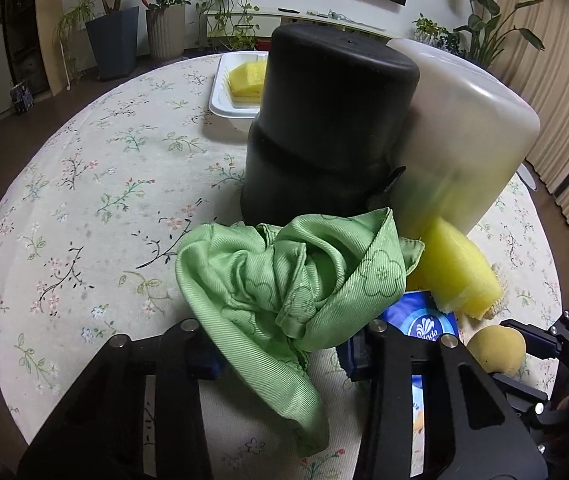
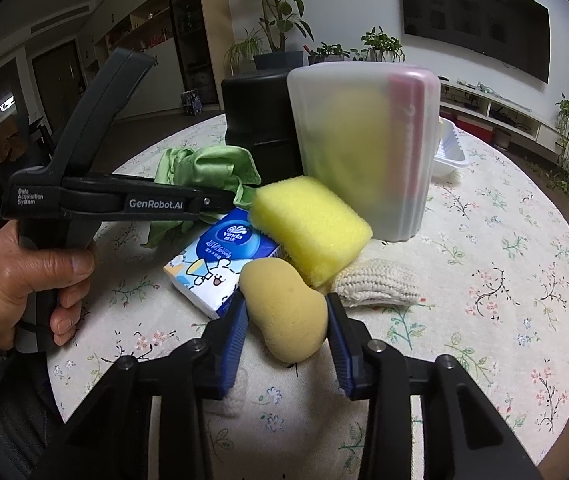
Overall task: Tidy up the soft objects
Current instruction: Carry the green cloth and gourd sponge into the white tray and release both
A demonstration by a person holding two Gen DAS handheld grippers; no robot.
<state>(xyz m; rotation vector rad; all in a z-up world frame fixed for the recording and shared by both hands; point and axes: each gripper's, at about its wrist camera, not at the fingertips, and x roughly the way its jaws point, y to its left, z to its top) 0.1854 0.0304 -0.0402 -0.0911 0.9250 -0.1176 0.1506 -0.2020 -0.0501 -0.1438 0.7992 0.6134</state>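
A crumpled green cloth (image 1: pixel 284 276) lies on the floral table in front of a black canister. My left gripper (image 1: pixel 280 354) is shut on its near folds, a blue pad pressing each side. In the right wrist view a tan pear-shaped sponge (image 2: pixel 284 312) sits between the blue pads of my right gripper (image 2: pixel 286 320), which is shut on it. Just behind it lie a yellow sponge (image 2: pixel 308 228), a blue tissue pack (image 2: pixel 220 256) and a cream knitted cloth (image 2: pixel 376 280). The same tan sponge (image 1: pixel 496 348) shows at the lower right of the left wrist view.
A black canister (image 1: pixel 324 120) and a translucent tub (image 1: pixel 464 128) stand upside down mid-table, the tub leaning on the yellow sponge. A white tray (image 1: pixel 220 100) at the far edge holds yellow sponges. A hand (image 2: pixel 24 280) grips the left tool's handle.
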